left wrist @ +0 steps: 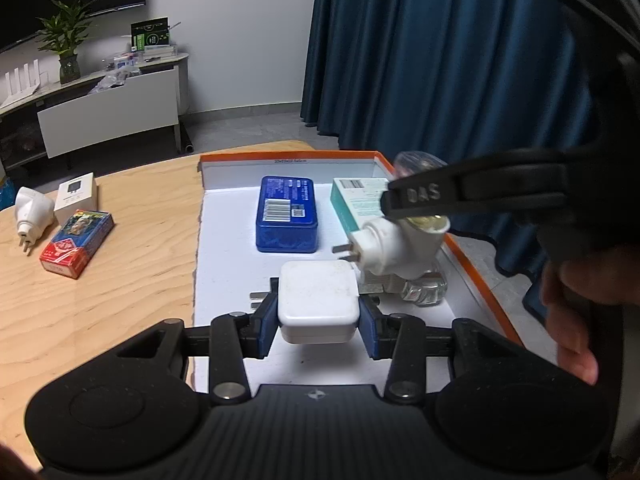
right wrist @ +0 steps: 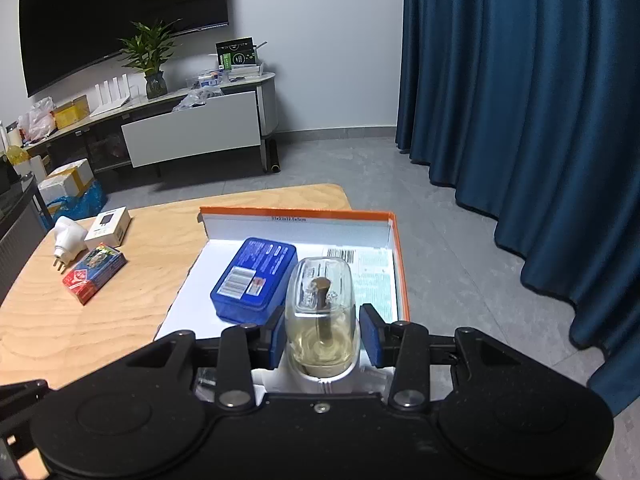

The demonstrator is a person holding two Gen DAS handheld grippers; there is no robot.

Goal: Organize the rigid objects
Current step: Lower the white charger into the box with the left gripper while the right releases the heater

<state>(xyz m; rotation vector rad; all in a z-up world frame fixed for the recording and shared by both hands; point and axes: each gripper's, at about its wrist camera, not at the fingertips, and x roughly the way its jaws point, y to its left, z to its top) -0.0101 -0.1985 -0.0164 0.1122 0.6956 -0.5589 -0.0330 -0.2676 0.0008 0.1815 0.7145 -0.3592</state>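
My left gripper [left wrist: 319, 316] is shut on a white square charger [left wrist: 318, 300] and holds it just above the floor of the orange-rimmed white box [left wrist: 224, 264]. My right gripper [right wrist: 323, 334] is shut on a white plug-in repellent unit with a clear bottle of yellowish liquid [right wrist: 321, 312]; the unit also shows in the left wrist view [left wrist: 394, 246], held over the box's right side. A blue tin [left wrist: 287, 213] [right wrist: 256, 276] and a teal-white carton [left wrist: 356, 200] [right wrist: 374, 276] lie in the box.
On the wooden table [left wrist: 100, 300] left of the box lie a white plug adapter [left wrist: 31, 212] [right wrist: 68, 240], a small white box [left wrist: 77, 196] [right wrist: 109, 226] and a red-blue card box [left wrist: 77, 243] [right wrist: 94, 278]. A clear object [left wrist: 426, 292] lies in the box. A blue curtain [right wrist: 520, 120] hangs at right.
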